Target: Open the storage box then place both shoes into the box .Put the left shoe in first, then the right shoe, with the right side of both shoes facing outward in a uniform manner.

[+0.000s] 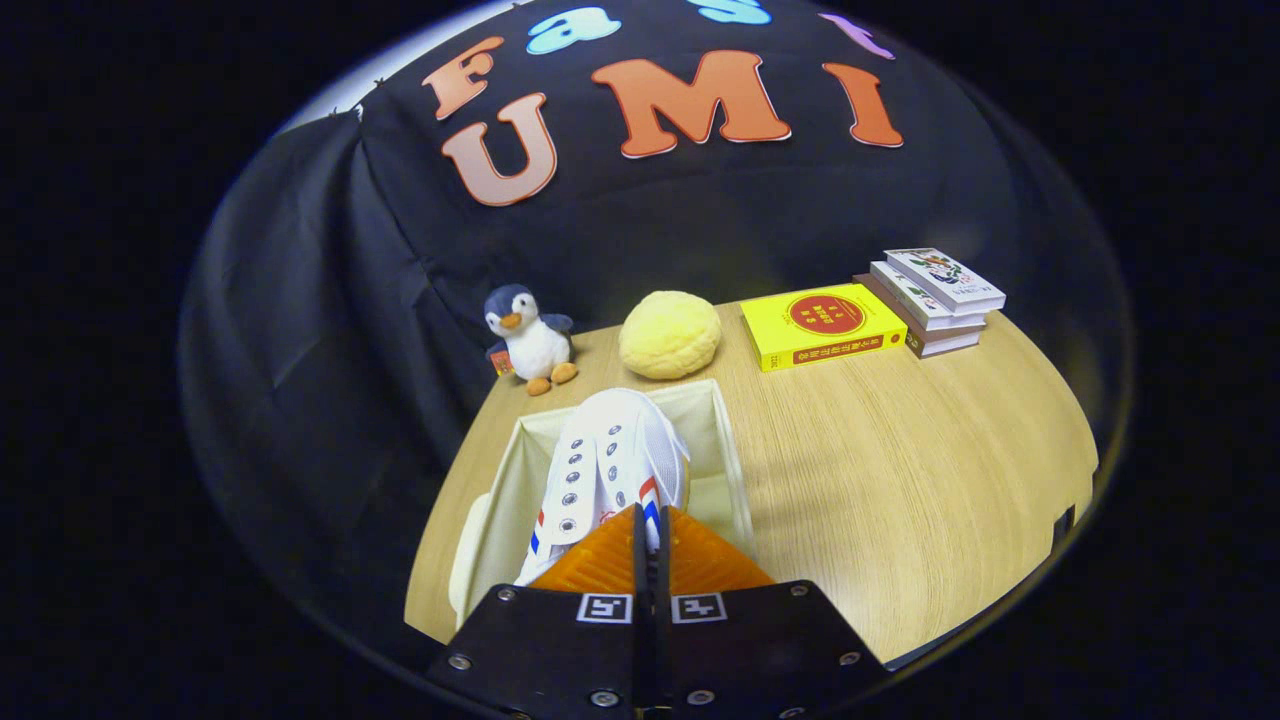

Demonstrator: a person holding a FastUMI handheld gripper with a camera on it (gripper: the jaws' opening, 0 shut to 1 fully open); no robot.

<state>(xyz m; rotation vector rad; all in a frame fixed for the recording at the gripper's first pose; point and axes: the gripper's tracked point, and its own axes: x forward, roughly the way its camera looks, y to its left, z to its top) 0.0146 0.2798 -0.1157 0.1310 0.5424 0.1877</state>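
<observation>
A white sneaker (610,465) with red and blue stripes hangs toe-forward over the open cream fabric storage box (735,470). My gripper (651,520) is shut on the shoe's heel edge, both fingers pressed close together with the thin collar between them. The shoe's laced top faces up and left, and it sits above the box's inside. A second, pale shoe-like shape (466,560) peeks along the box's left wall, mostly hidden. The box stands on the wooden table (900,480) just ahead of my fingers.
Beyond the box stand a plush penguin (528,338) and a yellow bun-shaped cushion (669,334). A yellow book (820,323) and a stack of books (935,297) lie at the back right. Bare table stretches to the right of the box.
</observation>
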